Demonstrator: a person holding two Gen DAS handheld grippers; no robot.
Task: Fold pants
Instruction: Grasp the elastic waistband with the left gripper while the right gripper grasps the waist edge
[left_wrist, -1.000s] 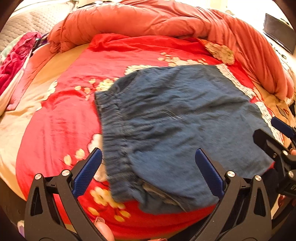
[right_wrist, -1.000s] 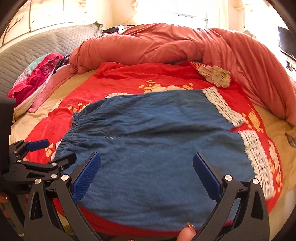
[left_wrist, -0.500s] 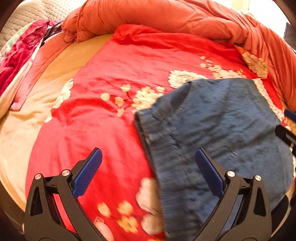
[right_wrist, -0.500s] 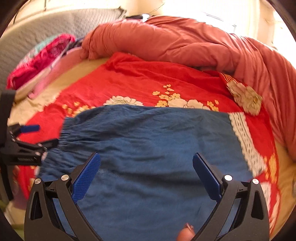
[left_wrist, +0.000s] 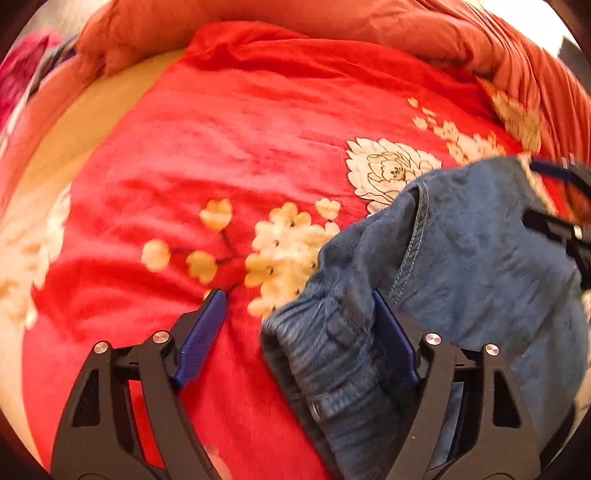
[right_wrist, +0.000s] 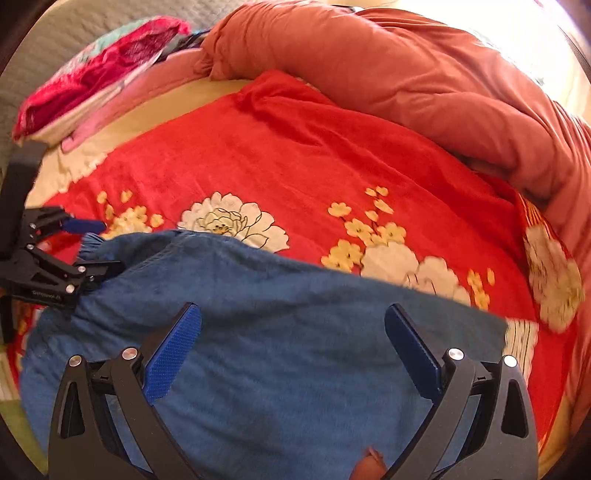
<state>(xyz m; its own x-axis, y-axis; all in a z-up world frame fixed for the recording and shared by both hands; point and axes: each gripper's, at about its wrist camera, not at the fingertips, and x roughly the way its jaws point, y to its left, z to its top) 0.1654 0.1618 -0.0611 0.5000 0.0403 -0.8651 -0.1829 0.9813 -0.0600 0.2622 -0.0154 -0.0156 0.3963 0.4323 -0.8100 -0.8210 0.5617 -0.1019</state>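
Note:
Blue denim pants (right_wrist: 280, 332) lie folded on a red floral blanket (right_wrist: 295, 155). In the left wrist view the elastic waistband (left_wrist: 325, 354) sits between the open fingers of my left gripper (left_wrist: 299, 321), whose right finger rests against the denim (left_wrist: 480, 280). My right gripper (right_wrist: 291, 343) is open and low over the middle of the pants. The left gripper shows at the left of the right wrist view (right_wrist: 59, 258), at the waistband corner. The right gripper shows blurred at the right edge of the left wrist view (left_wrist: 557, 206).
A bunched orange duvet (right_wrist: 424, 74) runs along the back and right of the bed. A pink and red cloth pile (right_wrist: 96, 70) lies at the back left by a grey quilted headboard (right_wrist: 55, 40). Cream sheet (left_wrist: 74, 140) shows left of the blanket.
Both grippers have moved forward and down toward the pants. The left gripper's fingers have narrowed and now straddle the waistband corner. The right gripper stays wide open.

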